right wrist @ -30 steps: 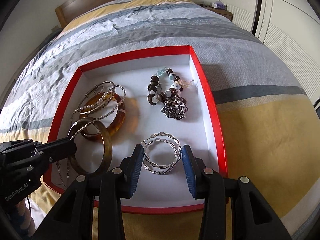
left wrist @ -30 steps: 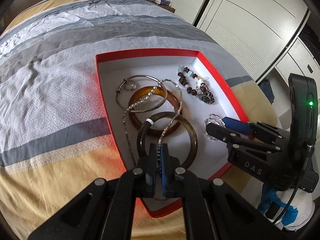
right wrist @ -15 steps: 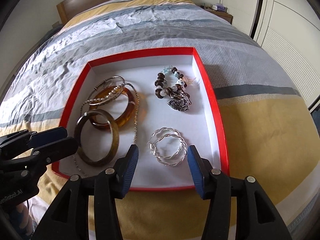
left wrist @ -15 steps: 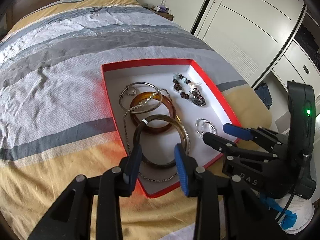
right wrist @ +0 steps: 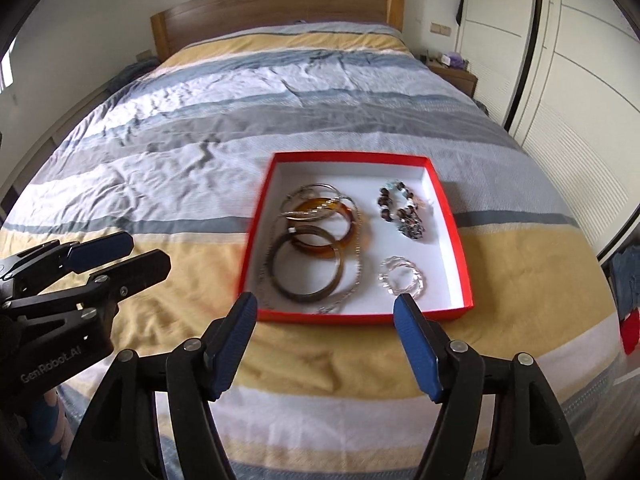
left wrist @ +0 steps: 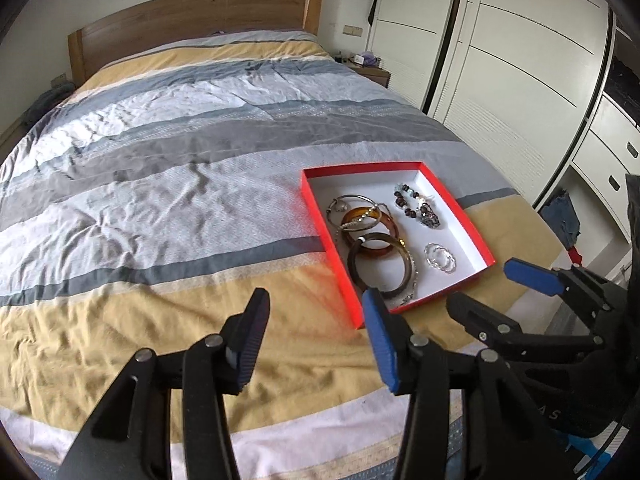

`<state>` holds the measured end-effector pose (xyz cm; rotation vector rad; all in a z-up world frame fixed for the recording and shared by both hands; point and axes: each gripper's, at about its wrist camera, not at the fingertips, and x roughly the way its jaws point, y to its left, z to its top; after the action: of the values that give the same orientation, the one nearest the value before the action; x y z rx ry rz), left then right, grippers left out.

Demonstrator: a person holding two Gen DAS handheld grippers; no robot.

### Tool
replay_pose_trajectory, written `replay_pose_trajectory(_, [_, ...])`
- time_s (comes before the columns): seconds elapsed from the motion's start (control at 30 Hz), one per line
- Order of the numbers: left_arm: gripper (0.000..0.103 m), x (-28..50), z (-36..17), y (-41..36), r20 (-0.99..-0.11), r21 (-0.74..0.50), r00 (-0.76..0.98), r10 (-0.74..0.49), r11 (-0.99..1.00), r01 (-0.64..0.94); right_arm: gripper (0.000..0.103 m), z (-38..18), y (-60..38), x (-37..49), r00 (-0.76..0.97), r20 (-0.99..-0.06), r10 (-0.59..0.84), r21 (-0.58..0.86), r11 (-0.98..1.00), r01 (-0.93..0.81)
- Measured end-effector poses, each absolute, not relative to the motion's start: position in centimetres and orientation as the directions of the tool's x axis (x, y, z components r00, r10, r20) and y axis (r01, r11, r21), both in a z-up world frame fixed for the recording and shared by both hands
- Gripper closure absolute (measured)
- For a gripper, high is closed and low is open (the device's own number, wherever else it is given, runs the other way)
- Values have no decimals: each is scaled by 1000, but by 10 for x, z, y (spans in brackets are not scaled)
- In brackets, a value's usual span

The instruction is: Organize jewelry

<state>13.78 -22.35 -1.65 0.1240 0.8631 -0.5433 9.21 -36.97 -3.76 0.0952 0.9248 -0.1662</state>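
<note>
Your left gripper [left wrist: 316, 320] and right gripper [right wrist: 324, 326] are both opening, with nothing between them. The jewelry lies in the red box [right wrist: 460, 264] mid-frame. The big brown bangle [right wrist: 306, 266] looks hard and smooth, so pinch its rim; the thin chain [right wrist: 356, 276] is floppy.

Left gripper [left wrist: 316, 324]: black plastic arms showing round silver screw heads at the joints; ribbed blue pads lining the inner faces of its fingers [left wrist: 379, 332]. White lettering "GenRobot.AI" reading along its black body in the right wrist view.

Right gripper [right wrist: 325, 332]: same build, black arms, silver screws, blue ribbed pads on its fingers [right wrist: 416, 344]. Part of a white marking, "AS", showing on its body in the left wrist view. Jaws of both grippers opening, nothing between them.
</note>
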Motion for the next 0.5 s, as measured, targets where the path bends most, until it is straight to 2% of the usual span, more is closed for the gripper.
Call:
replay_pose_trajectory(0.03, [57, 132, -12, -215, -746, -102, 537, -393, 865, 492, 23, -33, -363, 88, 595, -797, -105, 3, 984, 178])
replay_pose_trajectory(0.2, [57, 104, 7, -188, -720, -64, 594, -359, 887, 458, 19, -10, -332, 64, 625, -772, -115, -21, 987, 156])
replay_pose_trajectory(0.5, [57, 61, 36, -142, -667, -30, 672, -322, 912, 408, 14, 23, -285, 23, 677, -724, -128, -57, 990, 126])
